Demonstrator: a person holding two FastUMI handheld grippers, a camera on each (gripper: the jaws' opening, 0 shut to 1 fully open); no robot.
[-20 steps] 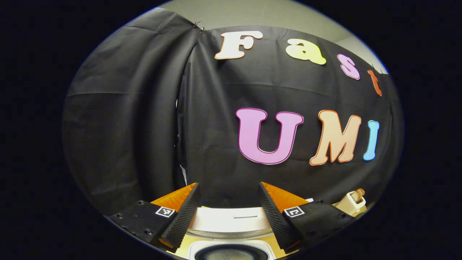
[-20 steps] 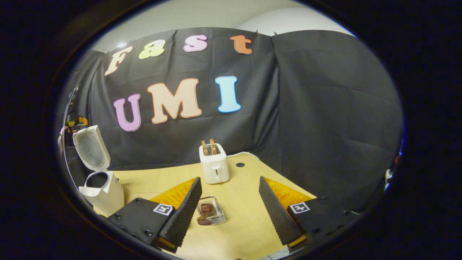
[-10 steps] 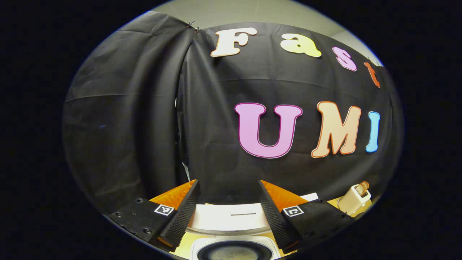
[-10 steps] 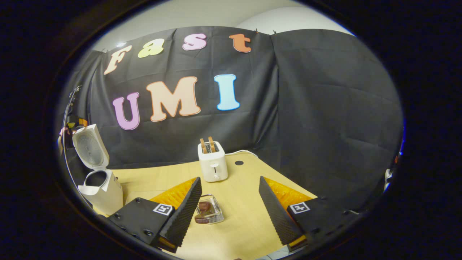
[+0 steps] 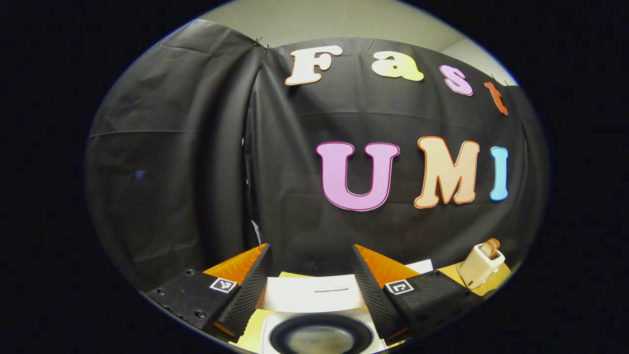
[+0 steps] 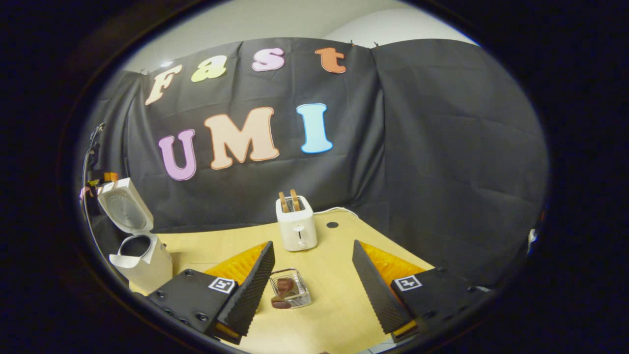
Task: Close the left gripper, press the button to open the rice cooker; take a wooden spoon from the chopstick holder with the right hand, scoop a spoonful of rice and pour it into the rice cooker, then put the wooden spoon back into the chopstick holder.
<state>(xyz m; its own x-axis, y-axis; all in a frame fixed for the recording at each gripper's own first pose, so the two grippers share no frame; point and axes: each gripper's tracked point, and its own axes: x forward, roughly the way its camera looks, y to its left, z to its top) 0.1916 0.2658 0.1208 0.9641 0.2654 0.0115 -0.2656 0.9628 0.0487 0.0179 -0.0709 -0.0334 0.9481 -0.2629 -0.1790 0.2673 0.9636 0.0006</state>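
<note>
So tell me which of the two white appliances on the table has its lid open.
The rice cooker at the table's left edge: its lid stands up. The toaster near the back has no lid, just two slices sticking up.

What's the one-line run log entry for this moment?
rice cooker: lid up | left gripper: open, above pot | right gripper: open, empty | chopstick holder: spoon in

The white rice cooker (image 6: pixel 142 260) stands open at the table's left end, lid (image 6: pixel 124 211) tipped upright, its dark pot (image 5: pixel 322 337) exposed.
</note>
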